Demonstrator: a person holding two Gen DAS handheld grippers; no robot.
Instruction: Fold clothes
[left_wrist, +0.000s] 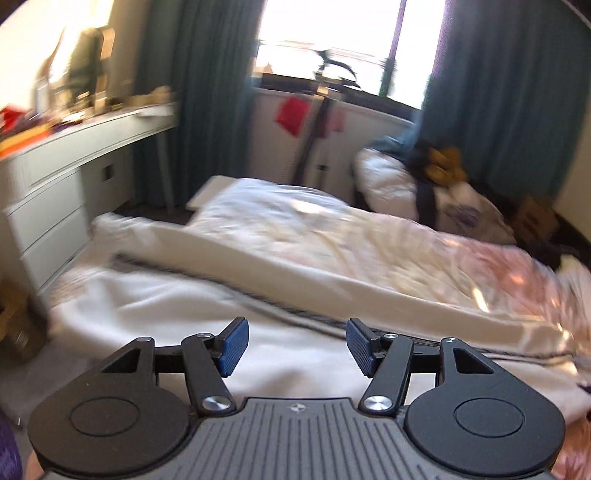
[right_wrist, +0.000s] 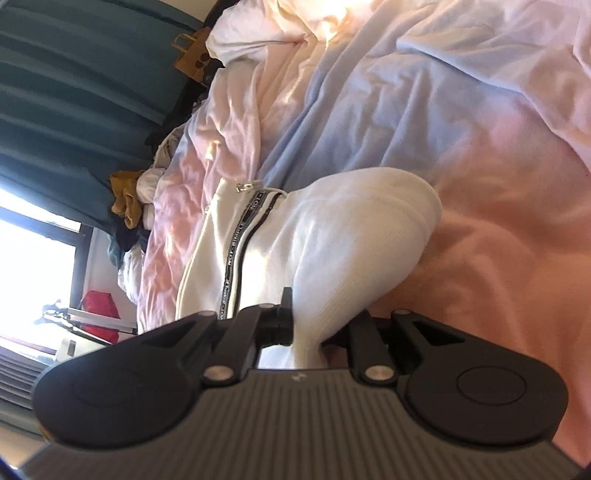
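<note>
sunlit bedroom, with a bed (left_wrist: 295, 236) filling the middle of the left wrist view under a rumpled white and pink duvet (left_wrist: 369, 251). going left to right from the bed: a white dresser (left_wrist: 55, 192) with cluttered, blurred things on top stands to its left, teal curtains (left_wrist: 207, 92) hang beyond it on either side of a bright window (left_wrist: 332, 37), a red cloth (left_wrist: 291, 114) hangs under the window, and a pile of clothes (left_wrist: 439, 166) lies past the bed's far right corner.

the left gripper (left_wrist: 295, 347) hovers over the near part of the bed with its jaws wide apart; the blue pads (left_wrist: 232, 347) hold nothing and touch nothing. under it lies a white garment (left_wrist: 177, 317) with a dark striped band, spread on the bed just in front of the fingers.

the right wrist view is rolled sideways, so the window and curtains sit at its left edge and the duvet fills the right. the right gripper (right_wrist: 310, 332) is clamped together on a bunched fold of the white garment, pinched between the black fingers (right_wrist: 286, 314). from that pinch the cloth fans out and lifts off the bed in a rounded, ribbed hump. to the left of the hump the garment's front lies flat on the duvet, with a black and white lettered band running along it and a small metal zipper pull (right_wrist: 245, 185) at its far end.
</note>
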